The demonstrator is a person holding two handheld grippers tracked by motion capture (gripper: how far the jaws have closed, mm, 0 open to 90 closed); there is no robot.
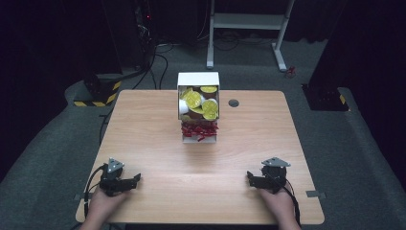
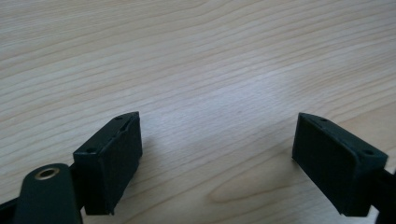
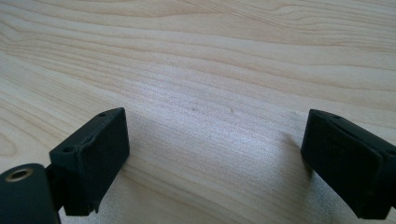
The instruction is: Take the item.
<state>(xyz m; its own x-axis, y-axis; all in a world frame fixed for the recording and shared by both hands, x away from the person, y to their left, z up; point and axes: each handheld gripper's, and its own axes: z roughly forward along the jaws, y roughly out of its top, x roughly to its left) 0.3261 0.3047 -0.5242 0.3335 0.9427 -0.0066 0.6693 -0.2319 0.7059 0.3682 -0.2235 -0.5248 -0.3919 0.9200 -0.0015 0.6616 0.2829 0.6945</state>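
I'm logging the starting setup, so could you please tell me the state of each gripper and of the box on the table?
left gripper: open, empty, low over the table
right gripper: open, empty, low over the table
white box: open, yellow-lidded cups above, red packets below

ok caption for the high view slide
Two open grippers, left and right, rest on the table before a white box.
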